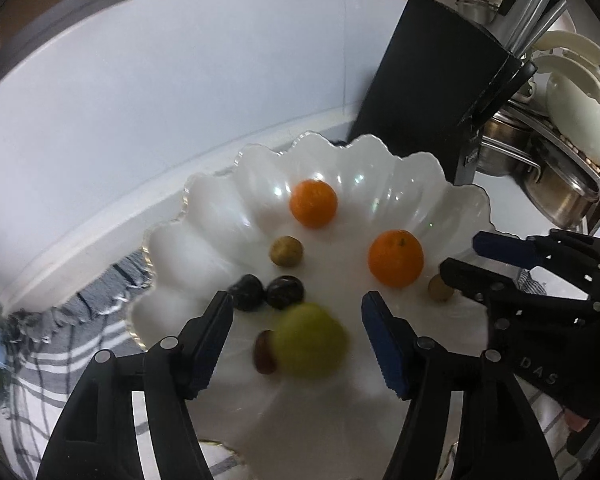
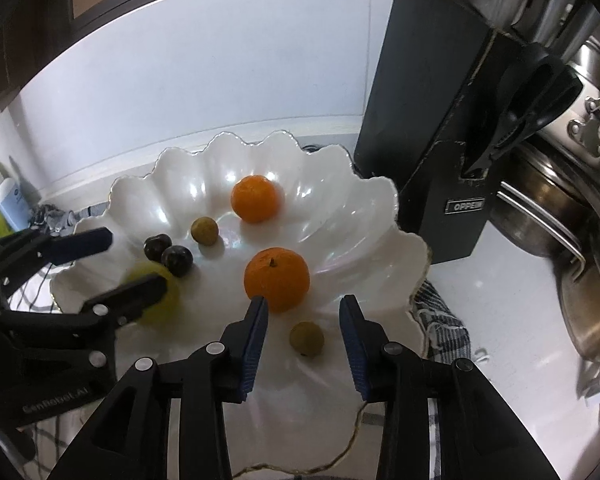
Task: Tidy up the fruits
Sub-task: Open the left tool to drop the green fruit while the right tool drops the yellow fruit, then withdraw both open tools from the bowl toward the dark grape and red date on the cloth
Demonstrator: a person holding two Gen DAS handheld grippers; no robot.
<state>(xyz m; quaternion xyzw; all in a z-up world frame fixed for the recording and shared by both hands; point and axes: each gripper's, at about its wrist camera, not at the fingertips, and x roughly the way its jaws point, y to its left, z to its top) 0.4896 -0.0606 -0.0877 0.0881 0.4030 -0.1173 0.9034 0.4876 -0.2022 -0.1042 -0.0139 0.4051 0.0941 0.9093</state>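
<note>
Over the white scalloped bowl (image 1: pixel 440 184), left wrist view: left claw (image 1: pixel 298 340) hangs part open, pads clear of the blurred green fruit (image 1: pixel 310 340) lying between them; it has hold of nothing. The blur suggests the fruit may be rolling, though I cannot be sure. A reddish-brown fruit (image 1: pixel 263 354) sits half hidden behind it. Beyond: two dark fruits (image 1: pixel 266 292), a small tan fruit (image 1: pixel 286 251), two oranges (image 1: pixel 314 203) (image 1: pixel 396 258). Right claw (image 1: pixel 460 260) enters from the right, its lower finger covering part of another tan fruit (image 1: pixel 440 288). Bowl rests on a striped cloth (image 1: pixel 60 340), likely to steady it on the bench. Knife block (image 1: pixel 432 80) and pans (image 1: pixel 560 188) crowd the right edge, cut off.

Right wrist view: right claw (image 2: pixel 304 330) also part open, empty, the tan fruit (image 2: pixel 307 339) between its pads but untouched; near orange (image 2: pixel 277 279) just past the left fingertip. Left claw (image 2: pixel 134 260) hides most of the green fruit (image 2: pixel 172 300). Fruit is all in the bowl, loosely scattered; both claws look like they are letting go rather than grabbing. A bottle (image 2: pixel 8 200) at far left is hard to read.
</note>
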